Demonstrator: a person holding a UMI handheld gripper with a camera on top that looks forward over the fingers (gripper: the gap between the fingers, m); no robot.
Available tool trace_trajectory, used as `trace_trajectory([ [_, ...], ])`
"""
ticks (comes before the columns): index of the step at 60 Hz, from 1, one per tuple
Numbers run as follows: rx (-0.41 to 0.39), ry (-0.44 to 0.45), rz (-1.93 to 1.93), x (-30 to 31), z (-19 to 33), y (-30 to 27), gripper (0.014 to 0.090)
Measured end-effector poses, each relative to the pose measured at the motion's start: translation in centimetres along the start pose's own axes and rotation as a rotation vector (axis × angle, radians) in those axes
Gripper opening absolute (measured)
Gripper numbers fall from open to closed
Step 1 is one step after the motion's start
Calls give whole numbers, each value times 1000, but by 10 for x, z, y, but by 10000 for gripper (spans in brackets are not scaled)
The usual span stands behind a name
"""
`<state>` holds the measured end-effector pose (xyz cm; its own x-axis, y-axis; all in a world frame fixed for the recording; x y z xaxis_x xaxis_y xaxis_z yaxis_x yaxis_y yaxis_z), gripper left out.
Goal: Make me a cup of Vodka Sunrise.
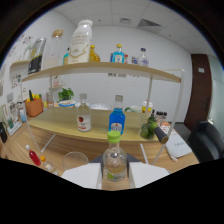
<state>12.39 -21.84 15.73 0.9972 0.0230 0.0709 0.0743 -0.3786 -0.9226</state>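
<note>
A clear bottle with a green cap stands upright between my fingers, and both pale pads press against its sides, so my gripper is shut on it. Its base is hidden below the fingers. An empty clear glass stands on the wooden table just ahead of the left finger. Beyond it, on the lower shelf, are a clear bottle with a red label, a blue bottle and a dark green bottle lying tilted.
A small red bottle lies on the table left of the glass. The upper shelf carries a big white bottle, a yellow one and a blue one. A black chair stands at the right.
</note>
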Motion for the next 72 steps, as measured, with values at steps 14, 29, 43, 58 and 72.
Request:
trace_trajectory([
  [14, 20, 138, -645, 17, 3, -21, 351],
  [29, 51, 215, -1402, 0, 3, -37, 349],
  [43, 8, 278, -1889, -6, 10, -35, 350],
  [58, -3, 273, -1903, -14, 8, -42, 351],
  [72, 174, 150, -1254, -31, -16, -82, 353],
])
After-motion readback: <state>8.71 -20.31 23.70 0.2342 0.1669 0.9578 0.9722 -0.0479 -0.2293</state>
